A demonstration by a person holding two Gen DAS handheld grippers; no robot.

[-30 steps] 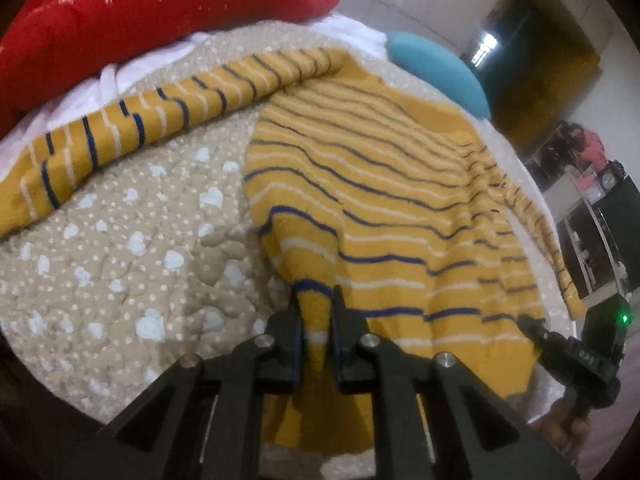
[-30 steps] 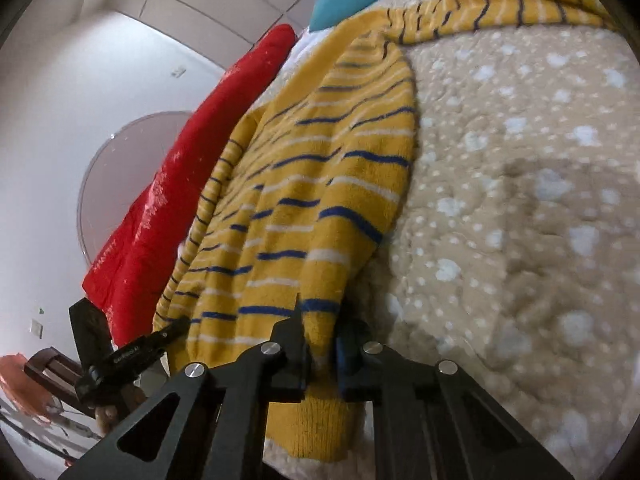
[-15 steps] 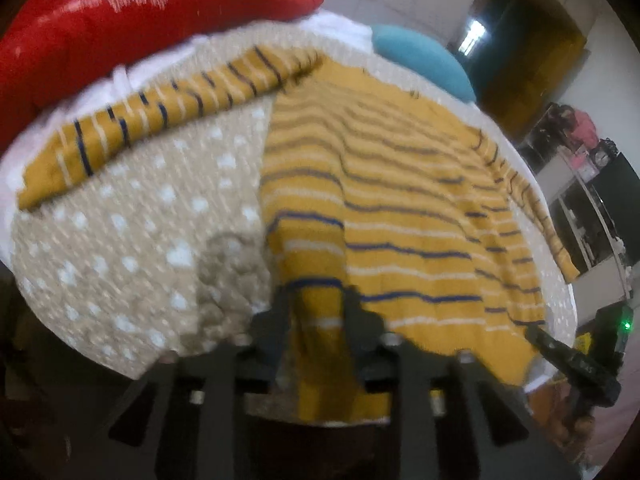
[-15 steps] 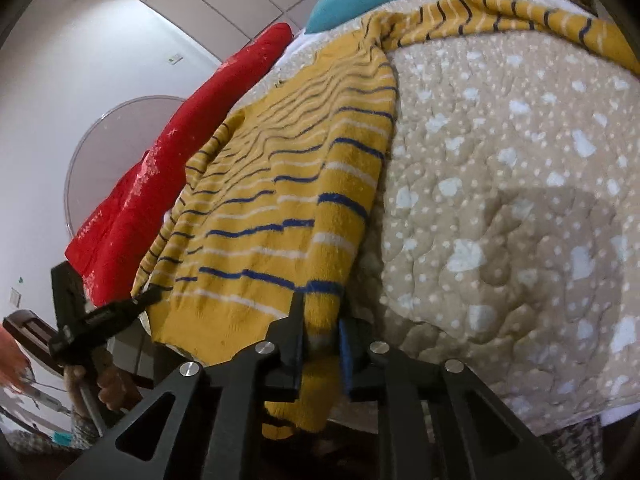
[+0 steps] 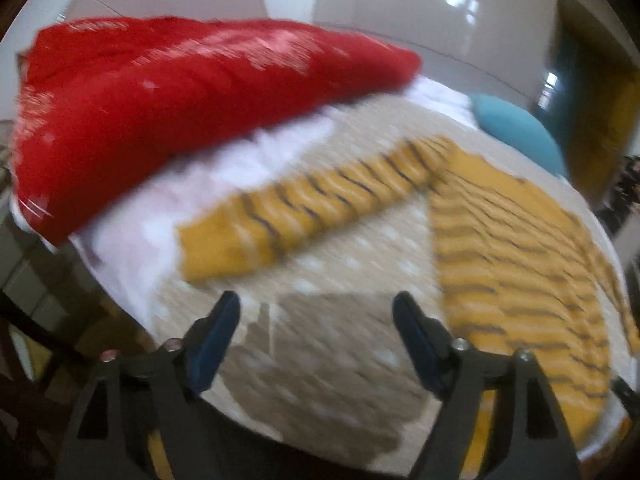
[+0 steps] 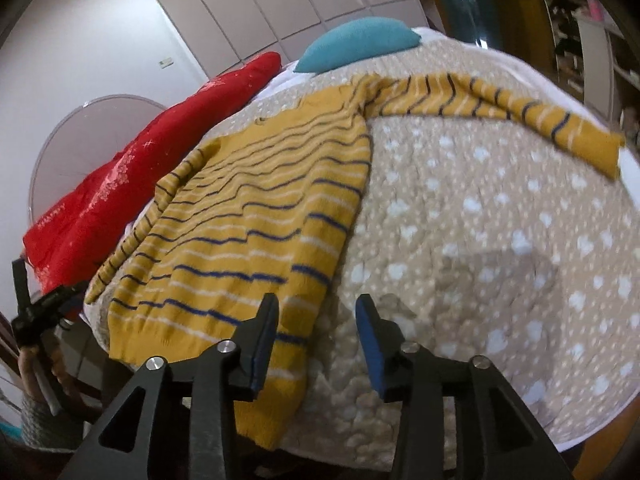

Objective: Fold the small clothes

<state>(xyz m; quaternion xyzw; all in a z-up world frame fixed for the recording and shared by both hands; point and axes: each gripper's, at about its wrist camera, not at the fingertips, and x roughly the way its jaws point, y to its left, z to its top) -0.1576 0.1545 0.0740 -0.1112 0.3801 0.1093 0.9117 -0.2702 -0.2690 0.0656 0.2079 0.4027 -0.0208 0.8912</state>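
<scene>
A mustard sweater with navy and white stripes (image 6: pixel 256 216) lies spread flat on the beige dotted quilt (image 6: pixel 480 264), both sleeves stretched out. In the left wrist view the sweater's body (image 5: pixel 516 248) is at the right and one sleeve (image 5: pixel 312 208) runs across the middle. My left gripper (image 5: pixel 316 312) hangs over bare quilt left of the hem, its jaws opening wide with nothing between them. My right gripper (image 6: pixel 316 312) is at the sweater's right hem corner, jaws opening; the hem edge lies under the left finger and nothing is pinched.
A red cushion (image 5: pixel 168 104) and a teal pillow (image 6: pixel 360 40) lie along the far side of the quilt. The quilt's near edge drops off just in front of both grippers. The other hand's gripper (image 6: pixel 44 308) shows at the far left of the right wrist view.
Both grippers were shut on the sweater's hem; both have let go, opened and pulled back and up. The left one has swung left off the sweater onto bare quilt.
</scene>
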